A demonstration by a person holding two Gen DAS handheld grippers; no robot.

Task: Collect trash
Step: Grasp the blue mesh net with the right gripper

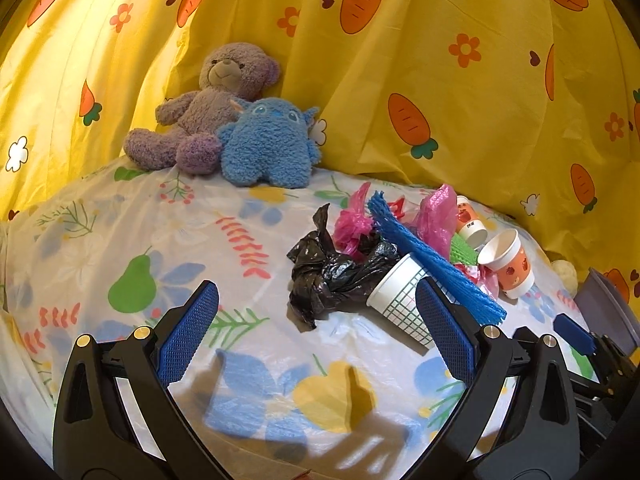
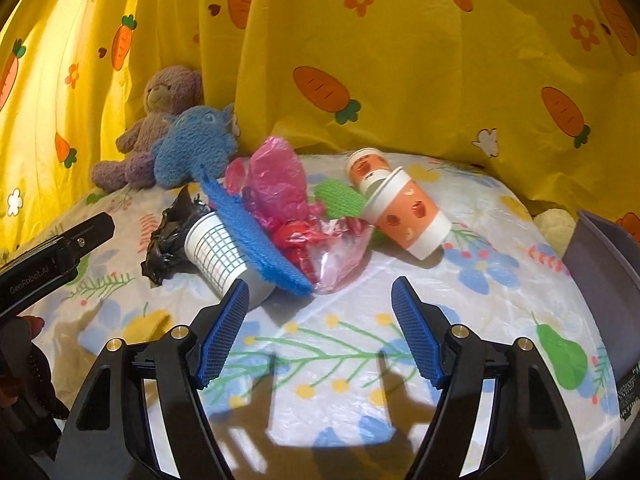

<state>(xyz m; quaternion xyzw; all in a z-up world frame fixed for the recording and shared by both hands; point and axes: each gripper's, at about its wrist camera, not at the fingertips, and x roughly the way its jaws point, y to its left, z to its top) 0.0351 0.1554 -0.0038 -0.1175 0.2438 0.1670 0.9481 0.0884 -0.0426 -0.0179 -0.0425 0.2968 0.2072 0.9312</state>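
Note:
A heap of trash lies on the floral sheet: a crumpled black bag (image 1: pixel 328 268) (image 2: pixel 168 236), a white grid-print paper cup (image 1: pixel 400 300) (image 2: pixel 218 248) on its side, a blue foam net (image 1: pixel 432 260) (image 2: pixel 256 236), pink plastic bags (image 1: pixel 434 216) (image 2: pixel 276 176), a green net (image 2: pixel 340 198), red wrappers (image 2: pixel 296 240) and two orange paper cups (image 1: pixel 510 264) (image 2: pixel 404 212). My left gripper (image 1: pixel 316 300) is open and empty, just left of and before the heap. My right gripper (image 2: pixel 320 296) is open and empty, just before the heap.
A purple teddy bear (image 1: pixel 200 112) (image 2: pixel 152 128) and a blue plush toy (image 1: pixel 268 140) (image 2: pixel 196 144) sit at the back against the yellow carrot-print curtain (image 1: pixel 440 80). A grey bin (image 2: pixel 608 280) (image 1: pixel 604 308) stands at the right edge. A pale object (image 2: pixel 554 222) lies behind it.

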